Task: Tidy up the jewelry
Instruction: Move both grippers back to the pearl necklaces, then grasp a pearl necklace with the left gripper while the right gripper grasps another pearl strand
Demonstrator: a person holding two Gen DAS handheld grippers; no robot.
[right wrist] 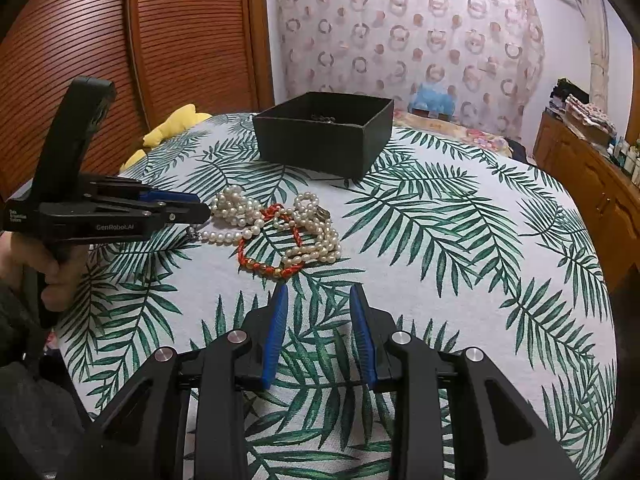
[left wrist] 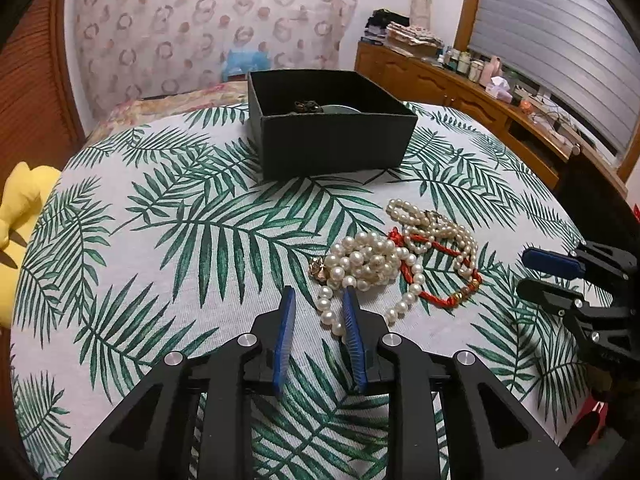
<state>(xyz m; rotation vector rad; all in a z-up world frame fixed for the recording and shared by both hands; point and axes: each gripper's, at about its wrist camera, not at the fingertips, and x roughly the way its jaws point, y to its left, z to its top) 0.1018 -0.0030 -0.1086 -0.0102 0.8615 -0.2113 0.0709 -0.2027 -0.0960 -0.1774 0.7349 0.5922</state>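
White pearl strands lie heaped on the round desk, which is draped in a pale cloth printed with green palm fronds. A red beaded cord bracelet with gold beads is tangled through the heap, and a small gold-coloured clasp sits at its left edge in the left wrist view. Beyond the pile, near the far side of the desk, stands an open black square cardboard box; a few dark pieces and something round and pale show inside it, too small to tell. The left claw hangs just over the near end of the pearls, its blue-padded jaws narrowly parted, with one loose strand running by the right pad; no pad presses on a bead, so it is released. A hand grips its handle at the left edge of the right wrist view. The right claw hovers above bare cloth just short of the red bracelet, jaws apart and holding nothing. A yellow soft toy rests off the desk's left edge.
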